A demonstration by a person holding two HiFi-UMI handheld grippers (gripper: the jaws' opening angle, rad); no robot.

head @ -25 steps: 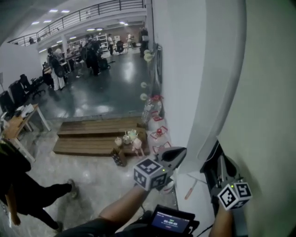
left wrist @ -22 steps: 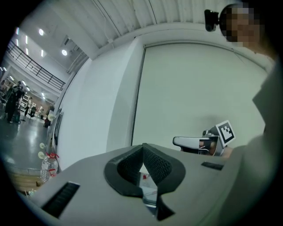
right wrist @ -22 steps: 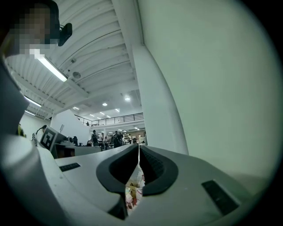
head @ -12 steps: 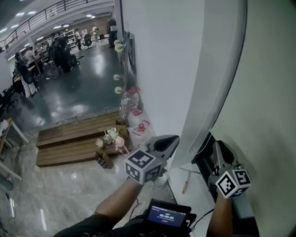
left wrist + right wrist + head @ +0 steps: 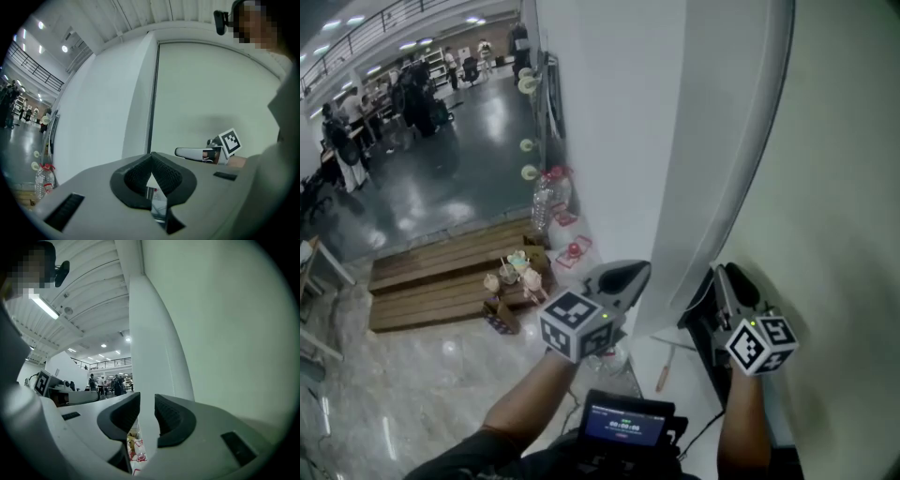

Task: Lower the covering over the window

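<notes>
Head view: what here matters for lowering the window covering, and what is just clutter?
Job:
- pale window covering
- left gripper, jaws shut, empty
- right gripper, jaws apart, nothing between them

Lying about:
- reddish stick on the sill
- plastic bottle by the wall
- wooden platform with cups on it
</notes>
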